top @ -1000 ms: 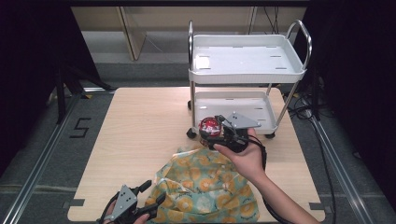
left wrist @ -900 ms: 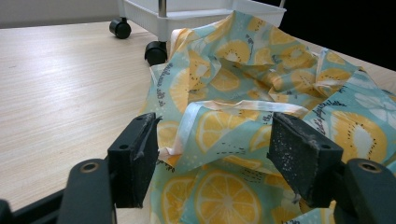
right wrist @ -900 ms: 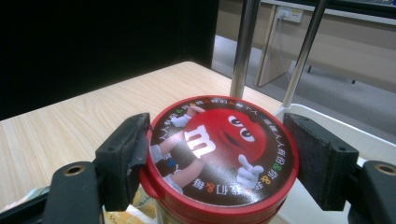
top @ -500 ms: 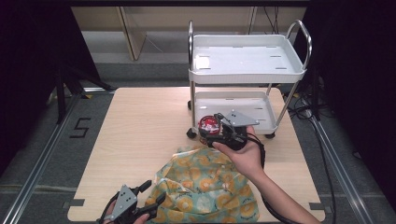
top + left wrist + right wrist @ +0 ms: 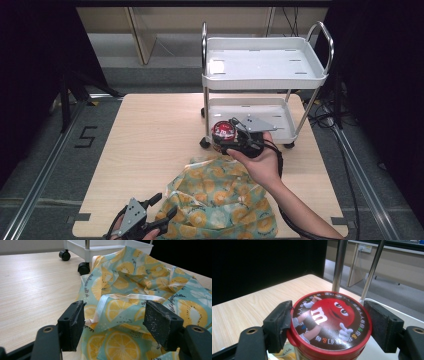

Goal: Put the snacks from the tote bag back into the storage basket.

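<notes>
Right tongs (image 5: 225,136) pinched a round red-lidded candy tub with a cartoon print on top (image 5: 223,132), one pad on each side of the lid rim in the right gripper view (image 5: 329,321), tub upright, its axis vertical, held above the light wooden bench (image 5: 150,135). It hung just off the front left corner of the white two-tier metal trolley (image 5: 265,75), close to that corner's post and caster and right beside the lower tray (image 5: 250,107), so I judged the relation that mattered was tub to tray: the tray lay beyond and to the right of the tub, away from the person, at about the same height, rim between them. Top tier stood higher and bare. Behind the tub, toward the person, lay the crumpled teal cloth bag with orange-slice print (image 5: 220,200), the right hand (image 5: 260,160) above its far edge. Left tongs (image 5: 159,214) sat low at the bench's near edge, spread wide with a fold of the bag between the pads (image 5: 125,307) but not clamped on it, well apart from the tub. Right hand clearly nearer the trolley; a short forward-right carry over the rim looked likely.
</notes>
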A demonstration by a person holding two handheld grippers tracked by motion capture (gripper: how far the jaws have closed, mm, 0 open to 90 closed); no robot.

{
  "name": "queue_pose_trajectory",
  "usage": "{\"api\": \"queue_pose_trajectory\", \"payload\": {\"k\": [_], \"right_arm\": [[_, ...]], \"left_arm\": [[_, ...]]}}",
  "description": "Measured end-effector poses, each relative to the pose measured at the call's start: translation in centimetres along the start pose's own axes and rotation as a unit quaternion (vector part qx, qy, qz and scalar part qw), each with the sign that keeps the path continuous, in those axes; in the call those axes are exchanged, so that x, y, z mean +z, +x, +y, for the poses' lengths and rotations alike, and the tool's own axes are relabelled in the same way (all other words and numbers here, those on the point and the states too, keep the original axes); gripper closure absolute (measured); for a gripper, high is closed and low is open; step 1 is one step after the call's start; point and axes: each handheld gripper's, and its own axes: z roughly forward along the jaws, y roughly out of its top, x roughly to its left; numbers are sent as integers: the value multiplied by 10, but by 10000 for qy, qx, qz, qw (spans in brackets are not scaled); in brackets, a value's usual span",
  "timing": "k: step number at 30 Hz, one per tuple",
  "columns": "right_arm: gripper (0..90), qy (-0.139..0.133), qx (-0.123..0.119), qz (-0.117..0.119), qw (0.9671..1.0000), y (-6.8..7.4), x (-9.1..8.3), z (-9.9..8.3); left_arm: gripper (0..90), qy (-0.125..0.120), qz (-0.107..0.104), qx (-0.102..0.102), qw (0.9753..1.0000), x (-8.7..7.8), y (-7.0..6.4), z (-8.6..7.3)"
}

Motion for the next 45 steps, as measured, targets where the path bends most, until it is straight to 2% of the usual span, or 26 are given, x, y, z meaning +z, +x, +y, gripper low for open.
{"api": "queue_pose_trajectory", "payload": {"k": [1,3,5,15,20,21,23,24,26,29,31,34,36,42,45], "right_arm": [[270,14,149,-20,9999,2,0,0],[270,10,10,-14,10000,0,1,1],[270,-26,-17,-55,10000,0,2,2],[270,49,99,-101,9999,-4,6,1],[270,54,68,-117,9999,-6,8,1],[270,20,-41,-152,9999,-8,9,2],[270,-5,-32,-156,9999,-7,10,1],[270,68,129,-119,9998,-6,9,1],[270,69,39,-111,9999,-7,9,1],[270,41,103,-70,9999,-7,10,0],[270,92,78,-139,9998,-7,9,0],[270,72,18,-166,9998,-8,9,1],[270,61,-28,-164,9998,-9,9,1],[270,101,97,-110,9998,-7,9,0],[270,51,40,-136,9999,-7,11,0]], "left_arm": [[326,-3,1,1,10000,0,0,0],[326,3,3,5,10000,0,0,0],[326,-3,1,-6,10000,0,0,0],[326,10,24,-53,10000,-1,0,0],[326,12,10,-6,10000,-1,1,0],[326,7,26,-57,10000,-1,0,0],[326,3,10,-15,10000,-1,0,0],[326,19,23,-43,10000,-1,0,0],[326,9,0,0,10000,-1,1,0],[326,3,5,-12,10000,-1,0,0],[326,13,27,-49,10000,-1,0,0],[326,7,2,2,10000,0,0,0],[326,12,26,-52,10000,-1,0,0],[326,14,28,-52,10000,-1,0,0],[326,15,21,-44,10000,-1,0,0]]}}
